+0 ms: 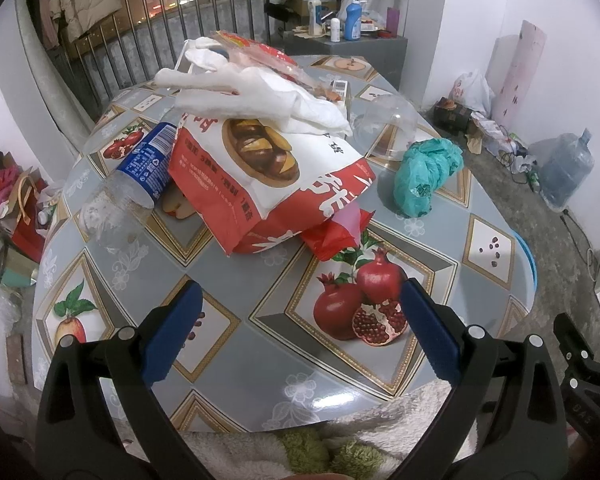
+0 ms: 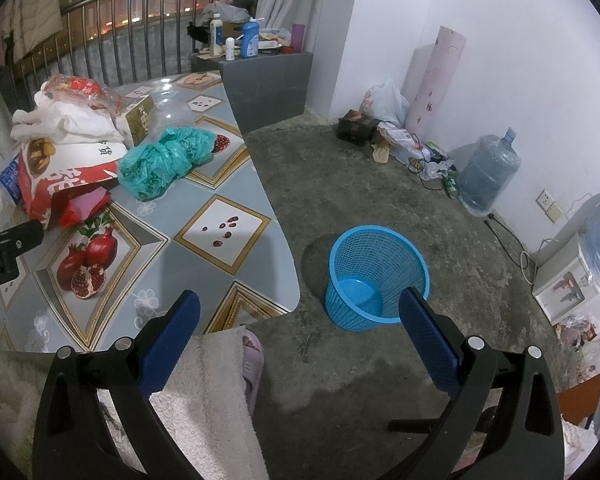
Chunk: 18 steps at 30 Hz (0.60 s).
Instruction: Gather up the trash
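Observation:
Trash lies piled on the fruit-print table [image 1: 260, 344]: a red and white snack bag [image 1: 260, 168], a crumpled white cloth [image 1: 260, 96] on top of it, an empty plastic bottle [image 1: 136, 184] with a blue label at its left, and a crumpled teal plastic bag [image 1: 424, 172] at its right. My left gripper [image 1: 300, 304] hovers open over the table's near part, short of the pile, holding nothing. My right gripper [image 2: 300, 312] is open and empty beyond the table's edge, above the floor. A blue mesh waste basket [image 2: 376, 276] stands on the floor just ahead of it, empty. The teal bag [image 2: 164, 160] also shows in the right wrist view.
A clear plastic dome [image 1: 388, 124] and a small box [image 1: 338, 88] sit behind the pile. A grey cabinet [image 2: 268, 84] with bottles stands past the table. A water jug [image 2: 488, 176] and floor clutter line the wall. A slippered foot [image 2: 252, 360] is by the table edge.

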Each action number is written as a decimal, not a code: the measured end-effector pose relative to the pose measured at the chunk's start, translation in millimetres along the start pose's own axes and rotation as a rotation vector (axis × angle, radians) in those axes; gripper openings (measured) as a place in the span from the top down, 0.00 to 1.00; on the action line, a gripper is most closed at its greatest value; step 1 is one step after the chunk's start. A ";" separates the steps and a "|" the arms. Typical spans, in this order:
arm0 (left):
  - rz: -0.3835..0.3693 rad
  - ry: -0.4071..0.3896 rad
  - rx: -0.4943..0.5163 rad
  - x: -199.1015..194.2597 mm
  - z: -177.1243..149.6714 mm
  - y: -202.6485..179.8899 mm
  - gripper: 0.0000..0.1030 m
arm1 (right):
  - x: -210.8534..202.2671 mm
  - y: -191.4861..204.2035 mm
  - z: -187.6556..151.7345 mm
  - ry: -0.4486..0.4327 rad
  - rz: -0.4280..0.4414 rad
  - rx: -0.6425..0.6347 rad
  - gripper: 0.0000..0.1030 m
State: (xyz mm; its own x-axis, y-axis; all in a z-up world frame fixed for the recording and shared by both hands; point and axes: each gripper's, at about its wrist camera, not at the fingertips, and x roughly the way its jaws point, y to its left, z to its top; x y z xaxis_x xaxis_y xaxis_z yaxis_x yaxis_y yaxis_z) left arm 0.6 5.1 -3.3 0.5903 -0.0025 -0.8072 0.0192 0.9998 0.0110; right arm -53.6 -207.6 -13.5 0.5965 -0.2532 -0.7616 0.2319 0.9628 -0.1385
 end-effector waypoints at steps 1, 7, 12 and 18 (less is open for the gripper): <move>0.000 0.000 0.000 0.4 -0.3 1.0 0.07 | 0.0 0.1 0.1 0.000 0.000 0.000 0.06; 0.002 0.001 0.000 0.6 -0.4 1.1 0.07 | 0.1 0.5 0.5 0.001 0.000 0.000 0.06; 0.002 0.002 0.002 0.4 -0.2 0.3 0.07 | 0.1 0.7 0.7 0.001 0.001 0.000 0.06; 0.003 0.003 0.002 1.3 -0.7 1.7 0.07 | 0.5 1.2 1.1 0.002 0.000 0.000 0.06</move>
State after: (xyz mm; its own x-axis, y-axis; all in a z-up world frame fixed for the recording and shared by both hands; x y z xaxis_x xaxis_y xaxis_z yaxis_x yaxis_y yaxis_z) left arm 0.8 6.9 -4.8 0.5877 0.0008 -0.8091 0.0189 0.9997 0.0147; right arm -52.2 -206.7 -13.3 0.5949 -0.2535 -0.7628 0.2319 0.9627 -0.1390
